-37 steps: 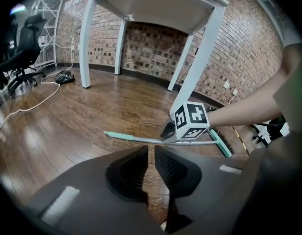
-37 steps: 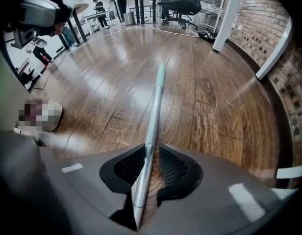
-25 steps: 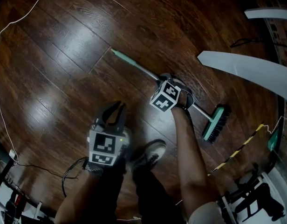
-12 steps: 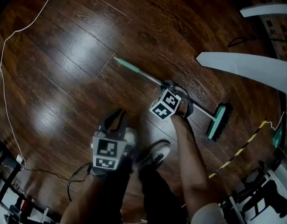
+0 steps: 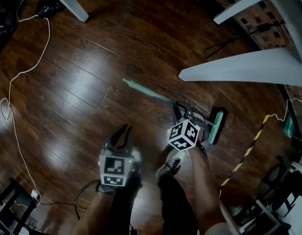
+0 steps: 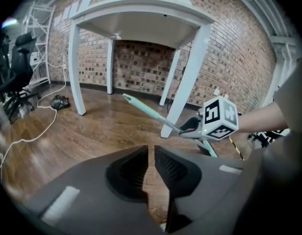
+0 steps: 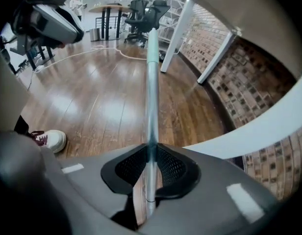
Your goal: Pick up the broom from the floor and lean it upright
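One broom, with a silver metal shaft, a teal grip sleeve at its tip and a teal head with dark bristles, slants across the dark brown wooden plank floor in the head view. Its head lies to the right, beside a white table leg. The right gripper is clamped on the shaft near the head end. In the right gripper view both black pads of the right gripper press the metal tube, which runs straight away between them to the teal tip. From the left gripper view the broom is tilted, its grip end raised in the air. Whether the head touches the floor cannot be told.

The left gripper hangs over the floor apart from the broom. Its two jaws are drawn almost together with only a thin slit, and there is nothing in it. Each of the two grippers carries one cube with black and white square markers.

Two pale shoes show below the grippers, one under the left and one under the right. One white table with four legs stands against a brick wall. One thin white cable loops over the floor at the left, and one black and yellow striped strip lies at the right
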A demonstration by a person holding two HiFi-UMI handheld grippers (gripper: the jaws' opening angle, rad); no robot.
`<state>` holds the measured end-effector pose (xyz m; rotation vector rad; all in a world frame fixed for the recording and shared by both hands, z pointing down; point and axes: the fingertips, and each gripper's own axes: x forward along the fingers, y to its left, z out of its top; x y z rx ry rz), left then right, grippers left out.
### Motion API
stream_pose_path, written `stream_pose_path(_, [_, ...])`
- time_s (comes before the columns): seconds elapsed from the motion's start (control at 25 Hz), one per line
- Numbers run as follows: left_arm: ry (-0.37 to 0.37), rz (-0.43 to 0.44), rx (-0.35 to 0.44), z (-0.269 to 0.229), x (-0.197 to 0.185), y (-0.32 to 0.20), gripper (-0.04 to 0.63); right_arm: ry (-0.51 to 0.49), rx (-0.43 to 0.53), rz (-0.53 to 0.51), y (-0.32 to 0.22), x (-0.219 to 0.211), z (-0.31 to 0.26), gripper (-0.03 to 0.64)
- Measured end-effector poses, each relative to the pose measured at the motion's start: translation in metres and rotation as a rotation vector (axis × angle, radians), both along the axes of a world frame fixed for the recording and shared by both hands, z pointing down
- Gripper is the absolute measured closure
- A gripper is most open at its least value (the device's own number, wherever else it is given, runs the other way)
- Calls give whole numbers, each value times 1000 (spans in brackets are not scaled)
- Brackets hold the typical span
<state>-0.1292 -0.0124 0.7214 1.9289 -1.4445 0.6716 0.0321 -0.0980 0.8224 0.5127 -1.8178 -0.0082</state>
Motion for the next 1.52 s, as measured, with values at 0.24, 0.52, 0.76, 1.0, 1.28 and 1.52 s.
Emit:
stream_pose_path(0.24, [3,16,75,-51,35,-43,557,-133,153,150,-2,67,-109,531])
stream_pose_path(0.52, [6,115,90,-118,116,-56,557,-230,206,345,-6,158,-208,526])
stream_pose_path(0.76, [21,221,131,-176,169,-73,557,-337,196,475,-46,201,-263,525])
stream_pose_path(1.0, [26,217,141,-197,192,-97,557,-394,198,530,-114,226,-278,520])
stream_pose_path(1.28, [8,167,130,-210,197,-114,557,-364,169,504,-189,215,-264,522])
stream_pose_path(1.52, [2,110,116,-207,196,-119,557,-357,132,444,-218,195,-259,523])
